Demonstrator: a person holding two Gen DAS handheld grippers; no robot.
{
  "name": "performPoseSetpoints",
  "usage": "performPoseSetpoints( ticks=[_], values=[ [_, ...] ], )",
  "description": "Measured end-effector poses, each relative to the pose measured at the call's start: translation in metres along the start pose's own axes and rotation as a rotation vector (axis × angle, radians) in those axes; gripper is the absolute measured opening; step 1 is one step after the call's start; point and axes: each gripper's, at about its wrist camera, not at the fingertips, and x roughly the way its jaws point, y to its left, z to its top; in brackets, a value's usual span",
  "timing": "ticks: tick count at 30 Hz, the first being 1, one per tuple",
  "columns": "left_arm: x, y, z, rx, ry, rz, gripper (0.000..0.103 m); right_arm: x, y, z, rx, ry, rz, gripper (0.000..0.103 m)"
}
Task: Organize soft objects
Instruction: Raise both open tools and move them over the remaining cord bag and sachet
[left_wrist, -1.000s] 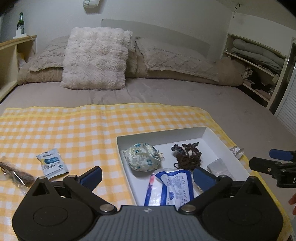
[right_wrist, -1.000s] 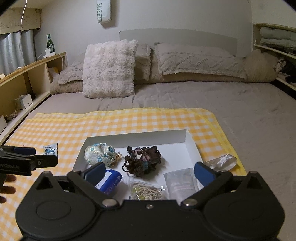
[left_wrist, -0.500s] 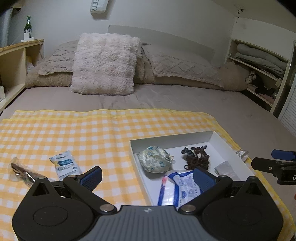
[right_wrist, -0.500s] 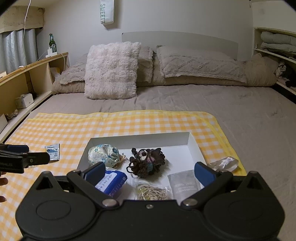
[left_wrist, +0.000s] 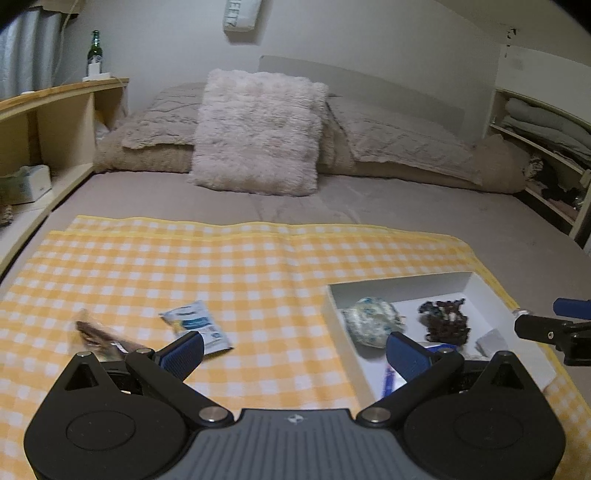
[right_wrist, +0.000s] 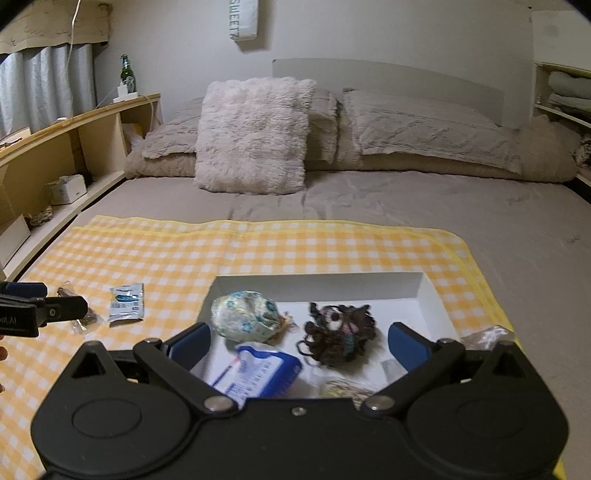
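— What do we have at the left gripper (left_wrist: 291, 350)?

— We see its blue-padded jaws spread wide, holding nothing and touching nothing. It hangs above the yellow checked cloth (left_wrist: 221, 273), just left of the white box (left_wrist: 400, 286). Near its left finger lies a small white-and-blue sachet (left_wrist: 195, 326), flat, its long axis running from the near right to the far left. Left of that we make out a clear packet with something brown inside (left_wrist: 98, 336) (blurred, so we cannot name the contents).

— And the right gripper (right_wrist: 299, 343)?

— Equally wide apart, empty, poised over the near part of the same white box (right_wrist: 317, 278). Between its fingers we see a blue-and-white tissue pack (right_wrist: 264, 373) lying on the box floor, long axis slanting from near left to far right. Beyond it sit a floral fabric pouch (right_wrist: 243, 315), rounded, and a dark yarn bundle (right_wrist: 338, 334) to its right. A clear bag of pale strands (right_wrist: 345, 387) lies at the near edge, and a crinkled clear wrapper (right_wrist: 487, 334) rests outside the box by its right wall.

— The room?

— We find the cloth spread on a grey-brown bed (right_wrist: 406, 206), with a shaggy pale cushion (right_wrist: 255, 140) against knitted pillows (right_wrist: 424, 129), a wooden shelf (right_wrist: 74, 147) to the left bearing a green bottle (right_wrist: 126, 75), and folded linens on shelves to the right.
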Motion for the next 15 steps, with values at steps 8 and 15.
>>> performPoseSetpoints(
  ticks=[8, 15],
  values=[
    [-0.008, 0.037, -0.002, -0.025, -0.011, 0.080, 0.103, 0.014, 0.032, 0.011, -0.030, 0.000, 0.047, 0.103],
    [-0.013, 0.072, -0.004, -0.073, -0.014, 0.156, 0.103, 0.030, 0.065, 0.019, -0.052, -0.003, 0.094, 0.103]
  ],
)
